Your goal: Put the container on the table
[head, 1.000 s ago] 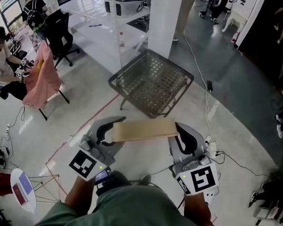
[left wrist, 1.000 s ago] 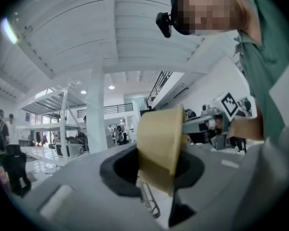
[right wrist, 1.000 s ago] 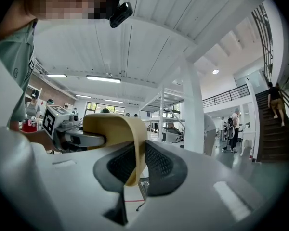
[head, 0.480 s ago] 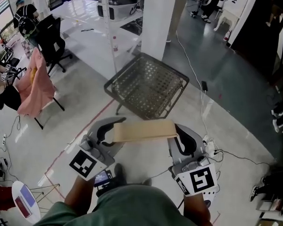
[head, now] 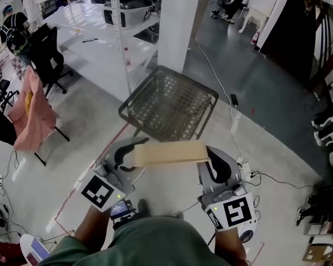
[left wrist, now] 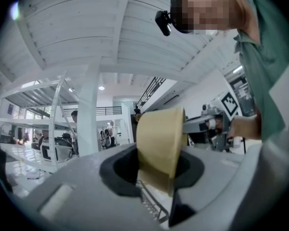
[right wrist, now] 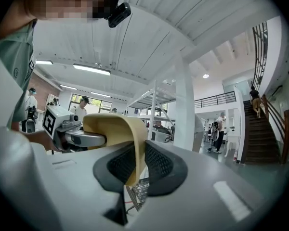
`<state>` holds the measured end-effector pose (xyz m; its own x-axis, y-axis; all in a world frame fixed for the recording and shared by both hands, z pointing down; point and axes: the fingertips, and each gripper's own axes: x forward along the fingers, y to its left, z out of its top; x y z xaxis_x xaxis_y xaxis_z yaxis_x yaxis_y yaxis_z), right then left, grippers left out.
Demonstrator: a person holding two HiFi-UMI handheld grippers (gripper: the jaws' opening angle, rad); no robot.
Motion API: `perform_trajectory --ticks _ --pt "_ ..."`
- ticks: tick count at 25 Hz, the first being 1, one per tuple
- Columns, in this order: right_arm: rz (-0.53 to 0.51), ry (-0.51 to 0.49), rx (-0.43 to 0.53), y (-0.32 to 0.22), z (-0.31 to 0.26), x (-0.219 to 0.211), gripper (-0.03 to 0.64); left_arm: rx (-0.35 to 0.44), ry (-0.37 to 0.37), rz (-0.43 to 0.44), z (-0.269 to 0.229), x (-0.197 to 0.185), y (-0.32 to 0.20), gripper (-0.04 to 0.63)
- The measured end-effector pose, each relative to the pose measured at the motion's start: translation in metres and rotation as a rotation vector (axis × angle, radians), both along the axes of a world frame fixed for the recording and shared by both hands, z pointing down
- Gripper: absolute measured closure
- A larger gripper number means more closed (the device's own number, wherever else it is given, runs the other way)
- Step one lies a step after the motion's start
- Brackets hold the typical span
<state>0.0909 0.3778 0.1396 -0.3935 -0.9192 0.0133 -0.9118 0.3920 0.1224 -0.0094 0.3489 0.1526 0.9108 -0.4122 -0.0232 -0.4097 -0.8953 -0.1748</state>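
Observation:
A flat beige container point(head: 169, 153) hangs level in front of me, carried by its two ends above the floor. My left gripper point(head: 134, 151) is shut on its left end and my right gripper point(head: 208, 155) is shut on its right end. In the left gripper view the container's rim point(left wrist: 159, 143) sits pinched between the dark pads point(left wrist: 116, 170). The right gripper view shows the other rim point(right wrist: 118, 134) clamped the same way. A low table with a dark wire-mesh top point(head: 169, 101) stands on the floor just beyond the container.
A white pillar point(head: 180, 21) rises behind the table, with a white rack holding a grey tub point(head: 125, 7) to its left. A chair draped in pink cloth point(head: 30, 115) and a black office chair point(head: 44, 51) stand at left. Cables and a power strip point(head: 247, 170) lie at right.
I have moved forward with the container; the mesh table, pillar and chairs have shifted nearer and to the left in the head view. Both grips look the same.

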Motion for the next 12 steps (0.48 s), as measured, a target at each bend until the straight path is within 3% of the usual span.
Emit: perform_trajectory --ticks 12 --pt "0.047 0.028 -0.006 -0.035 -0.002 -0.059 0.571 -0.005 0.018 0.049 0.002 -0.058 -0.040 0.477"
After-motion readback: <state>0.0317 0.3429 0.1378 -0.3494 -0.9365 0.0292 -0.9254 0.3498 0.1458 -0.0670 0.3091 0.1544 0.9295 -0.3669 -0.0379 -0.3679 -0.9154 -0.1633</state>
